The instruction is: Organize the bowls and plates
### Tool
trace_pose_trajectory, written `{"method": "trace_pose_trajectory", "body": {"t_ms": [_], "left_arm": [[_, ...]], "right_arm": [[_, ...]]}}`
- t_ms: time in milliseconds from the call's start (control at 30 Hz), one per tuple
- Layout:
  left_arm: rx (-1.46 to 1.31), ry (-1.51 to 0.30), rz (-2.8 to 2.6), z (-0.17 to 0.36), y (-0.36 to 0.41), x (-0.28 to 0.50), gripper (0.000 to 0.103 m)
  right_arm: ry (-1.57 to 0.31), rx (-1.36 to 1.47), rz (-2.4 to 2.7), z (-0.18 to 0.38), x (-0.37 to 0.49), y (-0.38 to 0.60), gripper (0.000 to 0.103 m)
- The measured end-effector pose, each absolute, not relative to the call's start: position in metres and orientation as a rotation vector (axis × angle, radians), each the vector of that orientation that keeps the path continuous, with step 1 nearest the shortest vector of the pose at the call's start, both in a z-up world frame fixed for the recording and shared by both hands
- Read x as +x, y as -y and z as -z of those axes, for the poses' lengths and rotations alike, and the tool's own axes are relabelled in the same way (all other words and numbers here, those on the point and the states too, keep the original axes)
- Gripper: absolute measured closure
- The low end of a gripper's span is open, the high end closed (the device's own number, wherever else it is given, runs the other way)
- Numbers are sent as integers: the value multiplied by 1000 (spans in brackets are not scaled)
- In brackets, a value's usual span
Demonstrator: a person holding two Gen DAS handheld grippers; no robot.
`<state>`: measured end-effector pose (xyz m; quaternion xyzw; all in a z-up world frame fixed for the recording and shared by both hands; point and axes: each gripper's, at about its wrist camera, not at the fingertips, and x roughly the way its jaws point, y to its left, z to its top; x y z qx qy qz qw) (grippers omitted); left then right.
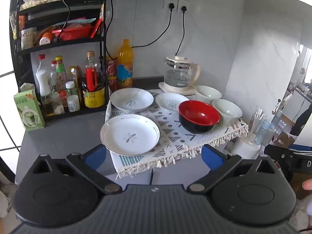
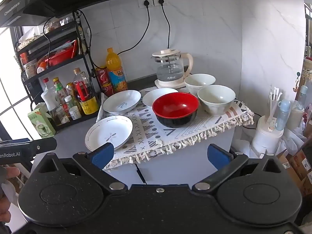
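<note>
While you are holding both tools back from the counter, your left gripper [image 1: 154, 156] is standing wide, its blue pads [image 1: 96, 157] spread apart with nothing between them, and your right gripper [image 2: 159, 155] is likewise gaping wide and gripping nothing. Both are hovering short of the patterned cloth [image 1: 175, 136] that is draping over the counter's front edge, fringe hanging down.

On that cloth, the near plate [image 1: 129, 134] with the grey flower mark is lying toward the front left corner, part of its rim overhanging the cloth's left side. Behind it, the rear-left plate [image 1: 131, 99] is sitting near the back, and just beside it to the right the small plate [image 1: 170, 101] is lying partly hidden by the red and black bowl [image 1: 198, 116], which is standing upright toward the right. Two pale bowls are sitting at the right edge: the front pale bowl [image 1: 227, 111] close beside the red one, and the back pale bowl [image 1: 207, 93] behind it, next to the glass kettle [image 1: 180, 74] at the back.

To the left, the black rack [image 1: 58, 44] is holding bottles, with an orange drink bottle [image 1: 124, 64] standing just beside it.
</note>
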<state>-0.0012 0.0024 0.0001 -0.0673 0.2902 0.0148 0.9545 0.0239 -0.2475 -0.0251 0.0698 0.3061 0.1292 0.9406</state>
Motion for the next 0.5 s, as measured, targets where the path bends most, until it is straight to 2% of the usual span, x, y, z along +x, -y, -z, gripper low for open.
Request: {"method": "trace_pose_trajectory", "body": {"t_ms": [233,500], "left_arm": [[-114,-650,-26,-2,10,10,0],[-113,-623,-1,2,15,-2,0]], "right_arm": [[-631,154,-260,27,21,254,0],[-627,142,-258,30,16,260,0]]}}
